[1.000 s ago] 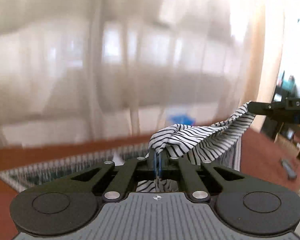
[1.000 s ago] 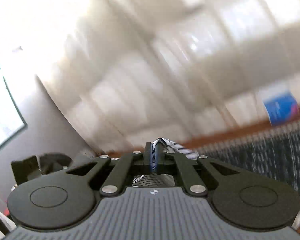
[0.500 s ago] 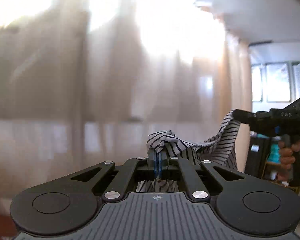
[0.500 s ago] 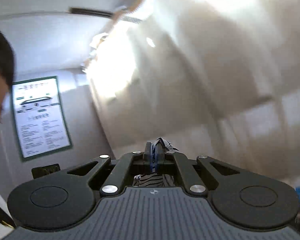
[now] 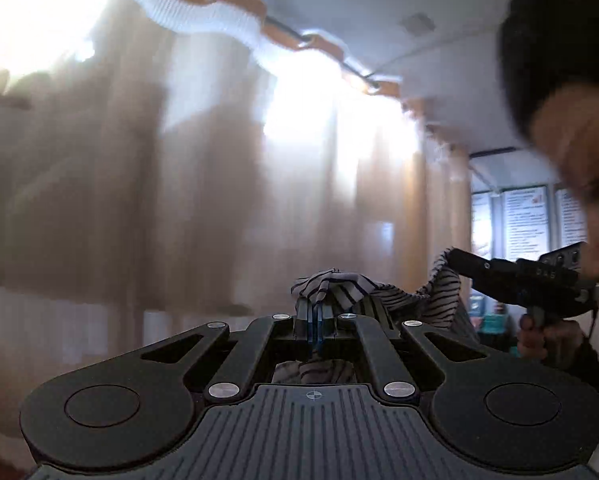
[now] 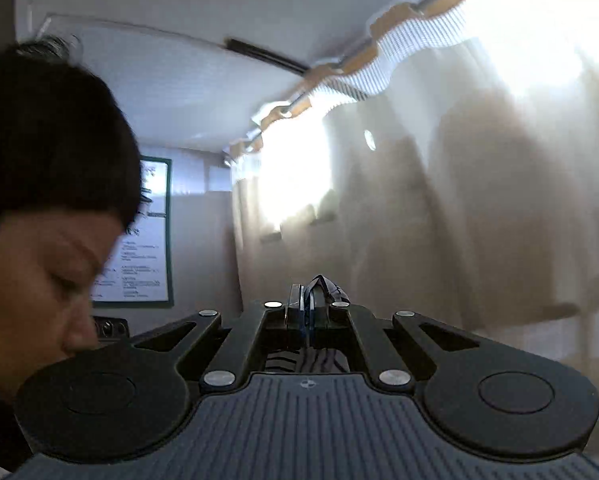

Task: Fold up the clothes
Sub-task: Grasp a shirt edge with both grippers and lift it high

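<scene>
Between the tips of the left hand-held gripper (image 5: 314, 312), in its own wrist view, a bunch of the striped garment (image 5: 379, 298) is clamped, the jaws pressed together on it. From that pinch the cloth's top edge runs rightward, sagging a little, to the right hand-held gripper (image 5: 453, 258), which bites its far end; a hand (image 5: 547, 340) grips that tool's handle. More fabric hangs below the left tips. Beyond are pale curtains (image 5: 179, 200).

Ahead of the right hand-held gripper (image 6: 308, 300), in its view, a small fold of the striped garment (image 6: 326, 286) pokes up from jaws closed on it, and stripes show beneath. By my judgement the long axis lies from one gripper to the other, neither nearer, so drawing them apart should tauten the edge.
</scene>
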Available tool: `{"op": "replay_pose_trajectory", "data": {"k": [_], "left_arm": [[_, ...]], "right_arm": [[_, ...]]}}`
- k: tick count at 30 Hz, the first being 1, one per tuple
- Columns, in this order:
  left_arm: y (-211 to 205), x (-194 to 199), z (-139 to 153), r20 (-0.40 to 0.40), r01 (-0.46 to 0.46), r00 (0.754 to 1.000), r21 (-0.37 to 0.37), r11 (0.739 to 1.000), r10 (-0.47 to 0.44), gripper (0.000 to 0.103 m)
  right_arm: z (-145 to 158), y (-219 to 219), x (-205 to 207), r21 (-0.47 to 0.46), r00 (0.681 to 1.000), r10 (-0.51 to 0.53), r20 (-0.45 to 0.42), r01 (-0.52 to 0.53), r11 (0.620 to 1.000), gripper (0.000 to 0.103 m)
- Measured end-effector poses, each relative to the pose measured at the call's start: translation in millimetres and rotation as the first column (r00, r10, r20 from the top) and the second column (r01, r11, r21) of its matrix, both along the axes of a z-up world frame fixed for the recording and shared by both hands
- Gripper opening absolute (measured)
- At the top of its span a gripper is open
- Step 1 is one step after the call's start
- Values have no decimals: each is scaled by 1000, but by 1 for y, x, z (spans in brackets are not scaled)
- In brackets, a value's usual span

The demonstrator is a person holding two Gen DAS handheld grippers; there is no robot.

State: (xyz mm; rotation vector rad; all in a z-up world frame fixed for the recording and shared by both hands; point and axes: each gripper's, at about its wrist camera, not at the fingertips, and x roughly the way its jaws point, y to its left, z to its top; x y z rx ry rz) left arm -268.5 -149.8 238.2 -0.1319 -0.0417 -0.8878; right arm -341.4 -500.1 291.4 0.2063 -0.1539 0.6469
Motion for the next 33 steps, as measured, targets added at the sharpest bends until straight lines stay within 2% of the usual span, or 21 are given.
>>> {"op": "replay_pose_trajectory", "data": {"k": [3,5,7,9,11,13,15,18,20,22,25,28,30,32,33], "left_arm": [[-15,45,-23,-98,-60,993,56,997,65,0],[-27,84,-46,-171,-101,978,115,988,120,0],[-39,133,-83,-248,-153,948,198,968,201,0],[-49,186,-129,-340,-173,903,271,947,262,0],[-57,235,-178,-431,-170,849,325,930,306,0],[-65,276,-229,-460,-179,810,397,900,364,0],[-71,313,-278,-523,-170,747,447,878,411,0],[-77,353,-338,-579,-158,661,514,843,477,0],[-76,369,-364,-593,-142,630,547,825,502,0],[-75,381,-383,-598,-132,610,570,811,520,0],[-73,397,-400,-612,-118,592,578,807,525,0],[-70,411,-413,-621,-110,582,580,807,525,0],[-74,419,-409,-630,-95,587,571,815,509,0],[-79,424,-403,-642,-64,599,558,827,479,8],[-81,423,-401,-650,-34,611,549,835,452,20]], "right_arm": [[-22,-6,41,8,996,-25,-90,26,1000,2],[-42,-13,78,21,985,-39,-170,43,999,2],[-75,-19,125,35,959,-56,-277,68,997,2],[-109,-24,171,46,922,-70,-381,94,994,2],[-155,-26,215,39,871,-104,-481,139,990,2],[-200,-23,254,30,823,-134,-552,181,983,2],[-246,-18,291,17,768,-163,-620,221,975,2],[-311,-6,337,-27,653,-212,-727,281,959,2],[-343,0,358,-80,588,-244,-771,290,954,2],[-366,7,376,-129,537,-275,-798,293,947,2],[-394,4,394,-145,478,-288,-830,314,938,2],[-414,-7,400,-138,454,-286,-844,332,933,2],[-417,-11,410,-135,444,-286,-849,341,930,2],[-422,-16,419,-132,432,-294,-853,365,922,3],[-424,-18,423,-131,426,-297,-854,377,917,3]]}}
